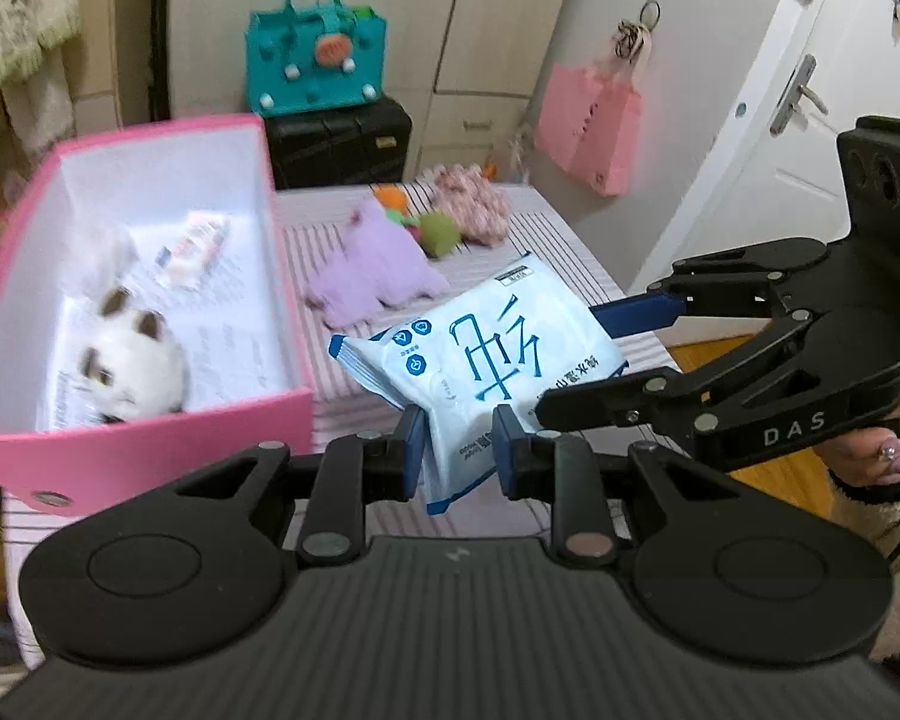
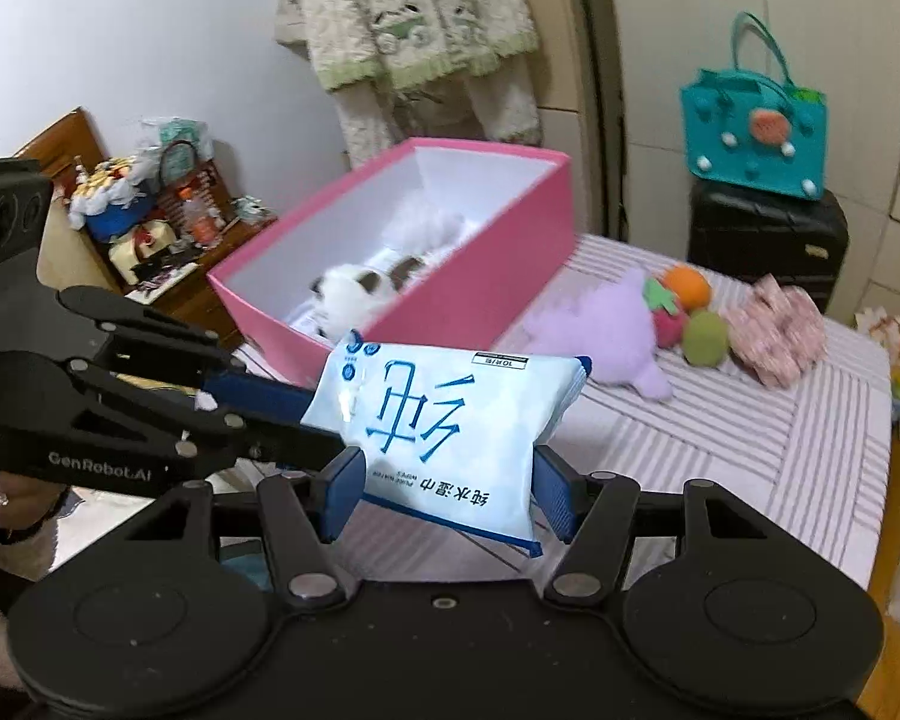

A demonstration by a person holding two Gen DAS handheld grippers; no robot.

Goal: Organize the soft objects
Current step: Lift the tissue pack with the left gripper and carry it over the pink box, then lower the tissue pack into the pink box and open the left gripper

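A white-and-blue wet-wipes pack (image 1: 480, 354) hangs above the striped table, held by both grippers. My left gripper (image 1: 459, 450) is shut on its near end. My right gripper (image 2: 447, 489) is shut on its other end; it also shows in the left wrist view (image 1: 630, 360). The pack also shows in the right wrist view (image 2: 444, 420). A pink box (image 1: 150, 444) stands at the left and holds a white plush cat (image 1: 132, 366) and a small packet (image 1: 192, 249). A purple plush (image 1: 372, 270), fruit plushes (image 1: 432, 228) and a pink floral cloth (image 1: 474, 204) lie behind.
A teal handbag (image 1: 315, 60) sits on a black case (image 1: 339, 144) behind the table (image 1: 570, 252). A pink bag (image 1: 588, 120) hangs on the cupboard at the right. A cluttered wooden side table (image 2: 162, 240) stands left of the box in the right wrist view.
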